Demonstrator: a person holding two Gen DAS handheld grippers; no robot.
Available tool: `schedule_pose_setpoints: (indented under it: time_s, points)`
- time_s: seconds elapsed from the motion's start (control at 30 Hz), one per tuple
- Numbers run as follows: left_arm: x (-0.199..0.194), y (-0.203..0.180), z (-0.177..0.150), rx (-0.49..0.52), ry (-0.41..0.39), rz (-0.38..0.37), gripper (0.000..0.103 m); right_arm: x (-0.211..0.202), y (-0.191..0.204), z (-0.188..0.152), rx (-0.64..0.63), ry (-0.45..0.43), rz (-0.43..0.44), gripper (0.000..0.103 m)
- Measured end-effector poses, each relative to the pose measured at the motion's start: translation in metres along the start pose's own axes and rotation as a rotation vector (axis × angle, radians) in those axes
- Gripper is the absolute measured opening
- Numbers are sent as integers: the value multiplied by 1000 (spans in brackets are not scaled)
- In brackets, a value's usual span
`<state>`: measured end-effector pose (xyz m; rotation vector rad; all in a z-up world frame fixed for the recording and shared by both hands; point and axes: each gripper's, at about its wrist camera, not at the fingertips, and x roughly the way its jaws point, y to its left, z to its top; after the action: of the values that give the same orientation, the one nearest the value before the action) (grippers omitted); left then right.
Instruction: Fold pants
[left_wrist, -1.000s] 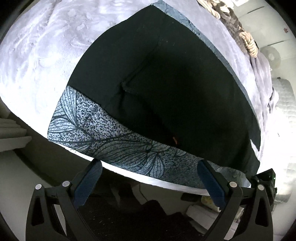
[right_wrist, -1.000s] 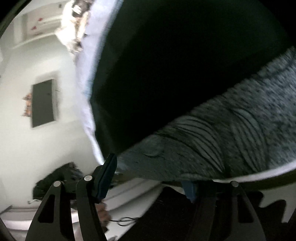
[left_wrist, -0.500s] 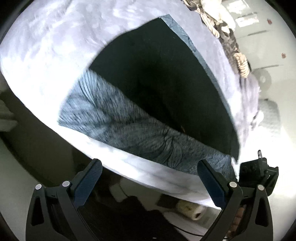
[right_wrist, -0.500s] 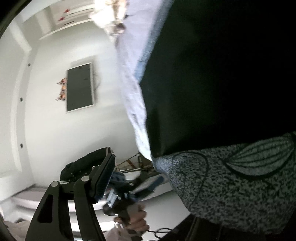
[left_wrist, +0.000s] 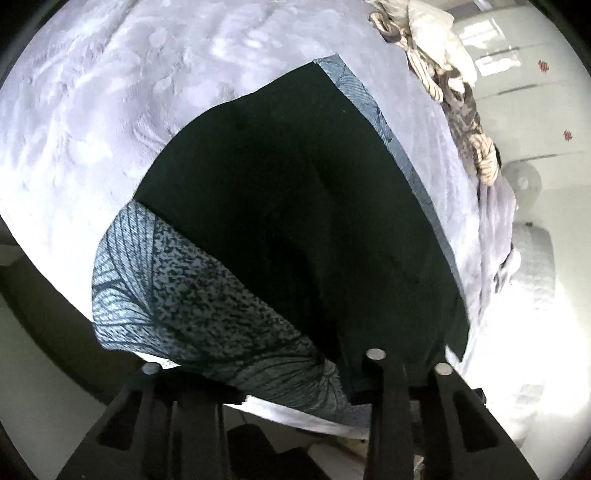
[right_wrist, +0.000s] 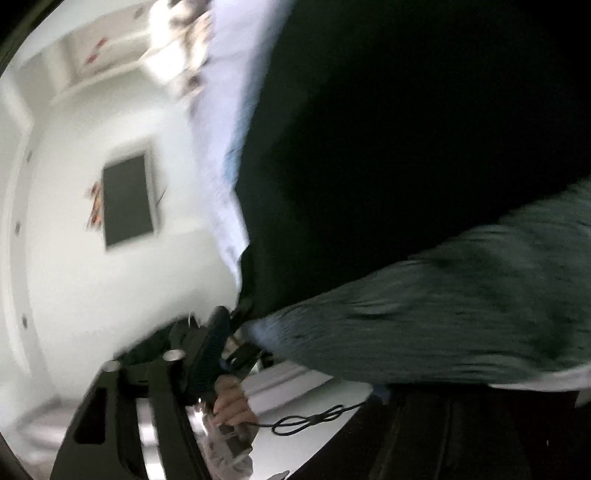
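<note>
The pants (left_wrist: 295, 221) lay spread flat on the pale lilac blanket (left_wrist: 110, 110) covering the bed, black for the most part, with a grey leaf-printed band (left_wrist: 192, 302) at the end nearest the bed's front edge and a thin strip of the same print down their far side. Both tools had come to that near end. The left gripper (left_wrist: 291, 380) had just been closing and now stood nearly shut, its fingers hidden beneath the cloth where the printed band met the black, so I took it to be pinching that hem. The right gripper (right_wrist: 295, 373) had also just been closing; in its blurred wrist view one dark finger (right_wrist: 207, 354) showed beside the corner of the garment near the bed's front edge, the other was lost under the printed fabric, and I judged it clamped on the cloth too, though the pads themselves could not be made out. A hand (right_wrist: 231, 400) holding the other tool showed below it.

To my eye this was the gripping step of a fold. The next move would call for both hands to lift together, keeping the edge taut and level, and carry it over toward the far end so the corners meet squarely.
</note>
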<state>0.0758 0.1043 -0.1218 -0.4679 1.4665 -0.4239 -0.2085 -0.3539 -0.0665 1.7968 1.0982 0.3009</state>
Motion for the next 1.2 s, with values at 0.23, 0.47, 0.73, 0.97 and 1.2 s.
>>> schedule_pose_setpoints:
  time_s: [0.23,0.47,0.73,0.97,1.2]
  points:
    - [-30,-46,18,88,-90,64,35,-26,69,8,-261,-42,-132,8]
    - [-15,-133,84,220,-248,165,76,-29,151,81,-437,-85,-224,8]
    - [73,-162,168,289,-241,331,80,39,144,195,-424,-70,-416,11]
    - [86,-161,194,292,-206,439,80,45,114,218,-262,-98,-385,29]
    - [62,-228,143,531,-126,380,80,-85,108,155,-245,-283,-327,75]
